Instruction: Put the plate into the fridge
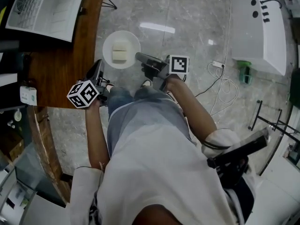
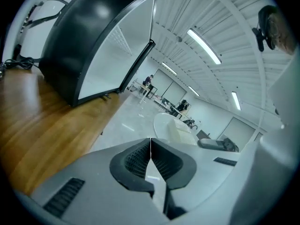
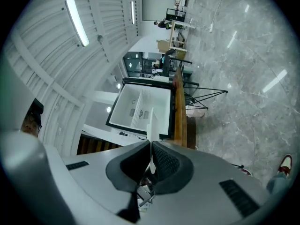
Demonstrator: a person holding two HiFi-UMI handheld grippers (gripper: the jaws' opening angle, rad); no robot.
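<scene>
A white plate carrying a pale square block hangs over the marble floor just beside the wooden counter. My right gripper is shut on the plate's right rim; in the right gripper view the plate shows edge-on between the pads. My left gripper is shut and empty at the counter's edge, below and left of the plate. The small black fridge stands on the counter with its door open, its white inside showing. The left gripper view has the fridge, the plate and my left gripper.
A white appliance stands at the upper right. White cables and a power strip lie on the floor beside a green object. A black metal stand is at the right. The person's legs and shoes are below the plate.
</scene>
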